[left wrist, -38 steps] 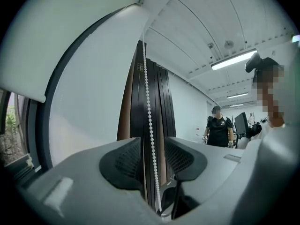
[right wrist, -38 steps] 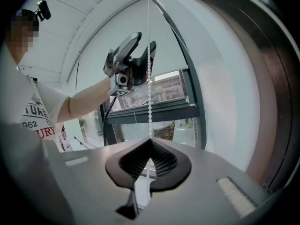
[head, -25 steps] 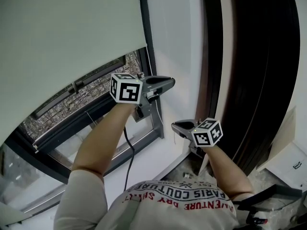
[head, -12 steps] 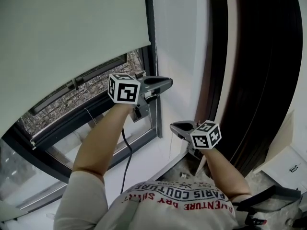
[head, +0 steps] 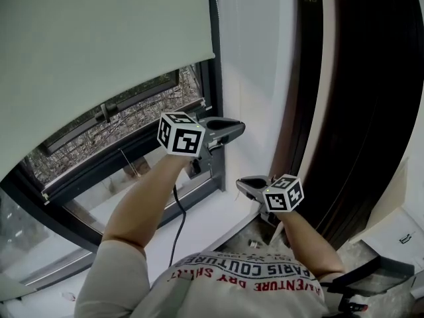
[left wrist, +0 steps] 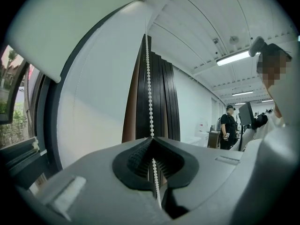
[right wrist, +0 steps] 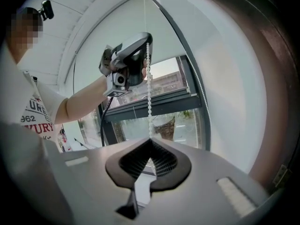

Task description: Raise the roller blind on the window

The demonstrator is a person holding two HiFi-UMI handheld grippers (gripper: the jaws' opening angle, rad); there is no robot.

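Left gripper (head: 238, 128) and right gripper (head: 242, 184) both clamp the bead chain (left wrist: 150, 88) at the window's (head: 216, 98) right edge, left above right. Roller blind (head: 99, 45) hangs partway up with the lower glass bare, so I'd say plenty of hauling remains.

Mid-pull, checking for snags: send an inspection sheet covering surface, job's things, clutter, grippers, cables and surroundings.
Surface: white sill under the window, partly behind the arms.
Job's things: blind partly raised, lower panes showing; chain hangs straight at its right edge.
Clutter: small bits below the sill.
Grippers: left gripper shut on the chain, higher up; right gripper shut on the chain, lower down.
Cables: black cable hangs from the left gripper.
Surroundings: dark curtain; white cabinet; a person far back.
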